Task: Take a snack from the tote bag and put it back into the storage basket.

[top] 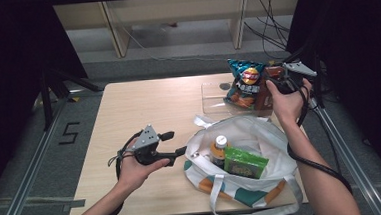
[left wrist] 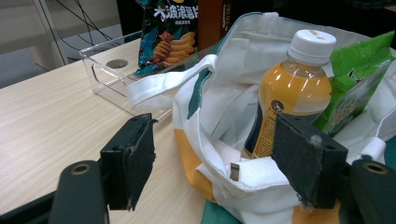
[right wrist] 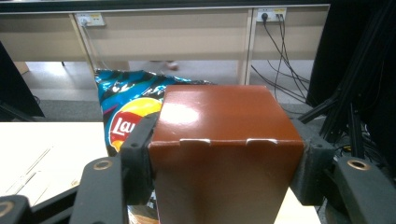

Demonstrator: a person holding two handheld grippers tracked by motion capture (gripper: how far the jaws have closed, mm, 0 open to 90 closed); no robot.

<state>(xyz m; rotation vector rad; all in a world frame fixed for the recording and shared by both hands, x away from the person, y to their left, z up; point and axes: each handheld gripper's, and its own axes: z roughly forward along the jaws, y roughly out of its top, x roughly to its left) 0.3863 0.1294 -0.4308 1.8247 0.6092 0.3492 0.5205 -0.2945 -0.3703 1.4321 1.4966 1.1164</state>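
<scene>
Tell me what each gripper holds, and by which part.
The right gripper clamps the brown box by its two opposite sides near the top. The left gripper holds nothing, its fingers open beside the tote bag.

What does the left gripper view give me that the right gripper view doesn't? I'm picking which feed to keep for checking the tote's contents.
Left gripper view: its open jaws face the white tote bag, which holds an orange drink bottle and a green packet; a clear tray sits behind on the table.

Right gripper view: the right gripper is clamped on a brown box, with wall sockets and cables beyond.

Both: the blue chip bag and the wooden table.
</scene>
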